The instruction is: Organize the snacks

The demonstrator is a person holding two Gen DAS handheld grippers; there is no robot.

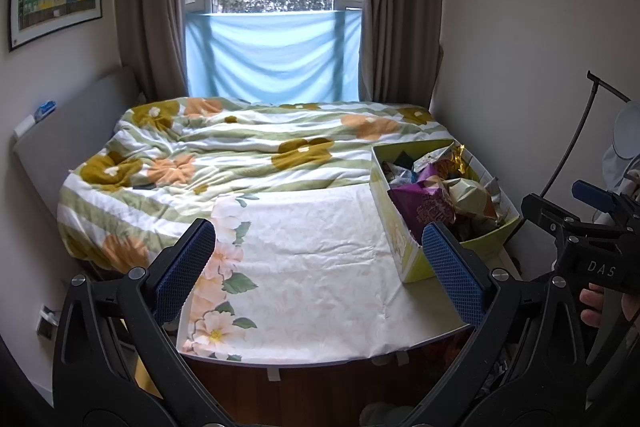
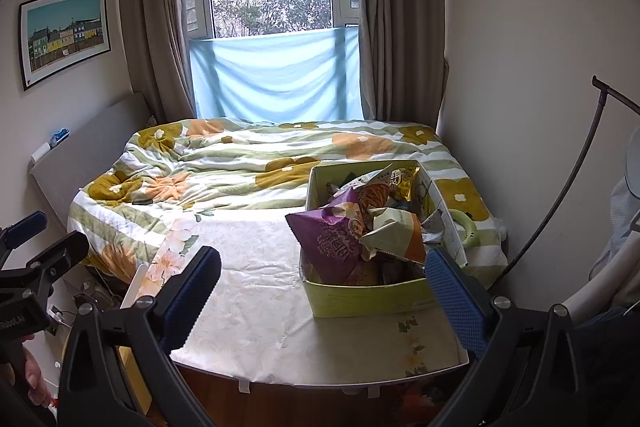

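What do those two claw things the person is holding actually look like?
Both are black plastic tools with ribbed, triangular-braced arms and silver bolts at the joints. The left gripper and right gripper each end in two fingers faced with blue dimpled rubber pads. Seen from the side, the right one carries white "DAS" lettering and a blue tab, with bare fingertips beneath.
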